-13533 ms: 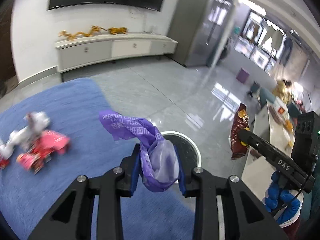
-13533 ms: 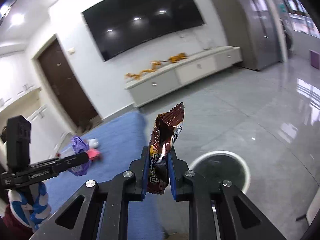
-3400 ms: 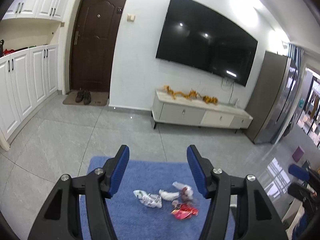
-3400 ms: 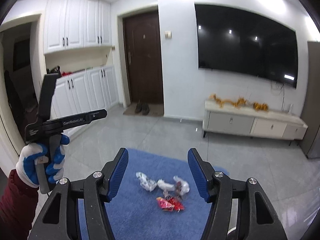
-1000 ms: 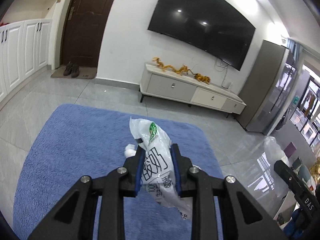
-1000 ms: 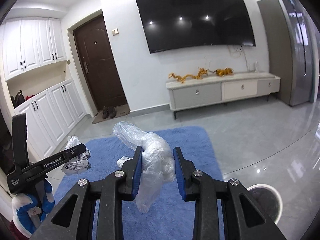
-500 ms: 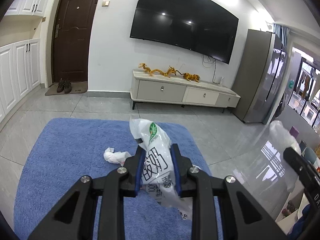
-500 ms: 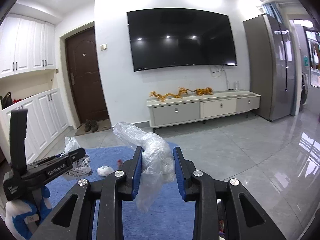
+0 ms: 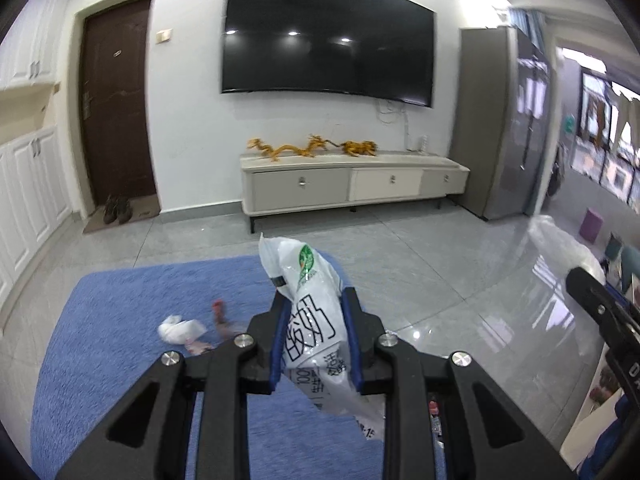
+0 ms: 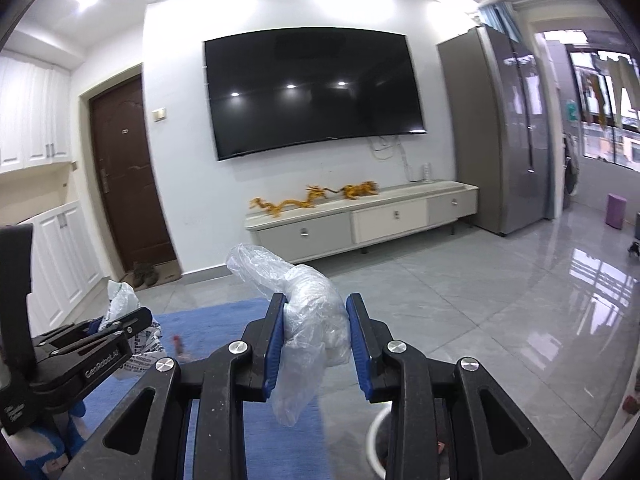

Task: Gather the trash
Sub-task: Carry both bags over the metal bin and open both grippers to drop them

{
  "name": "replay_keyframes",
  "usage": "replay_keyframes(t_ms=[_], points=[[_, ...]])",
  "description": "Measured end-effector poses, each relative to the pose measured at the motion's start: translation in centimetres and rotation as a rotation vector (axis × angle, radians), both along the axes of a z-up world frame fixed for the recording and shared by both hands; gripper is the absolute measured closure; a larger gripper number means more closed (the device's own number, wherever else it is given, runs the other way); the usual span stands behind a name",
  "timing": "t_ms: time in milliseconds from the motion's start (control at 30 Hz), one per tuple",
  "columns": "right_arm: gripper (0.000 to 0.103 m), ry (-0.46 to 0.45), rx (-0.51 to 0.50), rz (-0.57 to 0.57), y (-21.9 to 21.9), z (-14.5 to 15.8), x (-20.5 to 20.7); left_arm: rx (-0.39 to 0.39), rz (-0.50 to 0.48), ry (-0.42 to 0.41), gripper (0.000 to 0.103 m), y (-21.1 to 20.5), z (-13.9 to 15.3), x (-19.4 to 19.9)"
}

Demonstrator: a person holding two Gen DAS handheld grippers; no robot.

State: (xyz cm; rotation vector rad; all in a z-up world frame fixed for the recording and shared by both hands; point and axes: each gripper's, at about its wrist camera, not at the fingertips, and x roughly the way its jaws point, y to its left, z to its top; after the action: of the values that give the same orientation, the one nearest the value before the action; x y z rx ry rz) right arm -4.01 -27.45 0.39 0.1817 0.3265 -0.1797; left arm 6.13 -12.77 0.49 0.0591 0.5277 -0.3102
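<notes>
Right wrist view: my right gripper (image 10: 316, 340) clamps a clear bag (image 10: 312, 312), the bin (image 10: 374, 440) rim apparently just below-right; left gripper (image 9: 316, 336) pinches a printed bag (image 9: 316, 320), farther from the bin.

Both grippers are built of black angular arms fastened with silver screws and tipped with blue pads (image 10: 275, 344). White lettering is printed on the left gripper (image 10: 132, 324), which is gripped in a blue-and-white glove (image 10: 60, 436)
</notes>
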Motion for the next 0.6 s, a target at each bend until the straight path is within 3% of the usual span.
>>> replay_keyframes(t_ms=[300, 600], points=[[0.073, 0.075, 0.086, -0.131, -7.2, -4.1, 0.2, 0.096, -0.178, 0.040, 0.079, -10.7, -3.1, -0.1], [0.073, 0.175, 0.155, -0.216, -11.7, -8.2, 1.1, 0.138, -0.267, 0.134, 0.079, -16.7, -7.2, 1.8]])
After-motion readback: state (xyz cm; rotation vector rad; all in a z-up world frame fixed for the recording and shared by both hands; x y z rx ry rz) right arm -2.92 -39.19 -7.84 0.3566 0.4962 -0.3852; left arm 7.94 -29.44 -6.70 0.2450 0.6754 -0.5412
